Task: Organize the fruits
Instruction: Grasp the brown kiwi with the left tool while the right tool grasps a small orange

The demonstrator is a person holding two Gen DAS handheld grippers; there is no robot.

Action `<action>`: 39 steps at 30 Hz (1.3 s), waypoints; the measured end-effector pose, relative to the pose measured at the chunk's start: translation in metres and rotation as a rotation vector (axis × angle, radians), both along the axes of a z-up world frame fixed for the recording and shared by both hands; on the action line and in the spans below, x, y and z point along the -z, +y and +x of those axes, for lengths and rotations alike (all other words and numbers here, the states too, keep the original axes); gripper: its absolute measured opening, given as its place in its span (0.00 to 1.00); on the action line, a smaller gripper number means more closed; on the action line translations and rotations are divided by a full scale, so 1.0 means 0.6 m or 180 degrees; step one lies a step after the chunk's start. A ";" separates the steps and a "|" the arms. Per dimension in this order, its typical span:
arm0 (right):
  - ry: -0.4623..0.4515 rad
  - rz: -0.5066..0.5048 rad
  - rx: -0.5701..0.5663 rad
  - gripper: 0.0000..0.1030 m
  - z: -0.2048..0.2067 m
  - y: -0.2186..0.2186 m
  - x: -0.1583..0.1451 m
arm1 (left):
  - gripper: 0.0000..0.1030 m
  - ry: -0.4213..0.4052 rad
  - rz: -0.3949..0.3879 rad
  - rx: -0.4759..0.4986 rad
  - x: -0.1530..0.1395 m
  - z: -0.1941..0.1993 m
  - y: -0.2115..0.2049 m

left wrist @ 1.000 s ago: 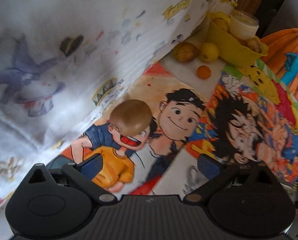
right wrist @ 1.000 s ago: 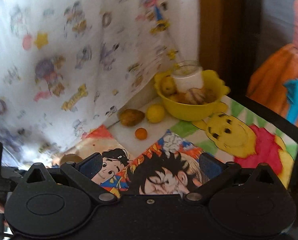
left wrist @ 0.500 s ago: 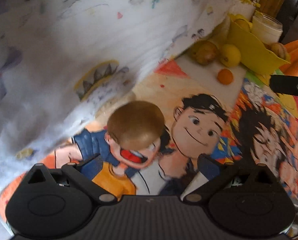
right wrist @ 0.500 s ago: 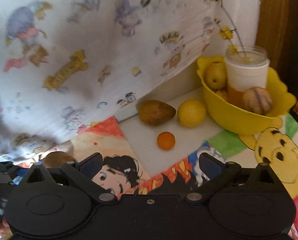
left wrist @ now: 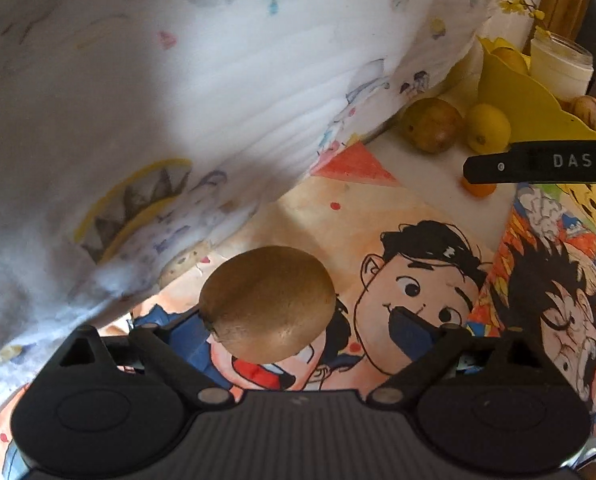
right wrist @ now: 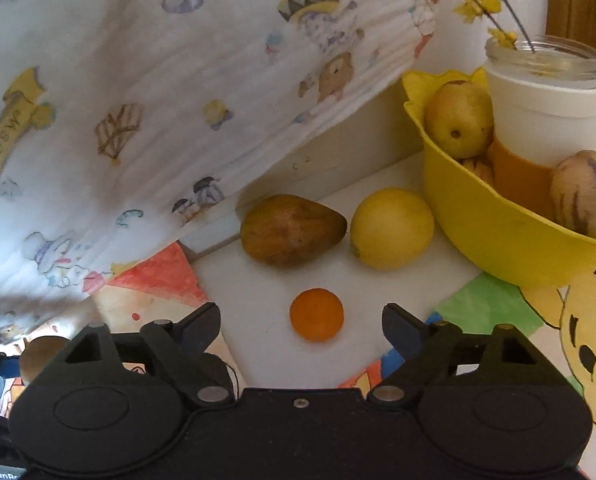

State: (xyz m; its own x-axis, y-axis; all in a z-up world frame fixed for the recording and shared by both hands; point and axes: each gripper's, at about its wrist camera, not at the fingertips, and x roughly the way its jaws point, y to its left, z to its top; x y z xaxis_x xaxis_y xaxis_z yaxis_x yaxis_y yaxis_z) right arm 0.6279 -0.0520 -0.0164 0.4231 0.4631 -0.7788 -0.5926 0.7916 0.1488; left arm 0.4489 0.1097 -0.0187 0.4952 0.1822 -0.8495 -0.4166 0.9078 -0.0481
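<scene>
A brown kiwi [left wrist: 268, 304] lies on the cartoon tablecloth, between the open jaws of my left gripper [left wrist: 298, 326], nearer the left finger; it also shows in the right wrist view [right wrist: 42, 354]. A small orange fruit [right wrist: 316, 314] lies between the open jaws of my right gripper [right wrist: 301, 322], just ahead of the tips. Behind it lie a brown pear [right wrist: 292, 230] and a lemon [right wrist: 392, 228]. A yellow bowl [right wrist: 486, 232] at the right holds a pear, a striped fruit and a jar.
A white printed cloth [right wrist: 158, 100] hangs along the left and back. A glass jar [right wrist: 546, 96] with a yellow-flowered twig stands in the bowl. The right gripper's finger [left wrist: 538, 166] crosses the left wrist view above the orange fruit.
Both grippers have moved forward. The kiwi now sits between the left jaws and the small orange fruit between the right jaws. Both stay open.
</scene>
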 end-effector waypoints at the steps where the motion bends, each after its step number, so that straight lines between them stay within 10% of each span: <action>1: 0.0013 0.0008 -0.0014 0.83 0.002 0.003 0.003 | 0.94 -0.0014 0.0010 -0.0015 0.000 0.001 0.000; 39: -0.0070 -0.0098 -0.0332 0.34 -0.024 0.064 0.031 | 0.68 -0.0181 0.0420 0.0198 0.008 0.008 -0.025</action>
State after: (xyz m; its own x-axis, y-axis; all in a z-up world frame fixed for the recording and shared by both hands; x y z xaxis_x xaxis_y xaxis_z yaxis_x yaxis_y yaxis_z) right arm 0.6134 -0.0136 -0.0349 0.3909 0.4815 -0.7844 -0.6749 0.7294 0.1115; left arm 0.4535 0.0947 -0.0236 0.5555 0.2580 -0.7905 -0.3595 0.9317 0.0515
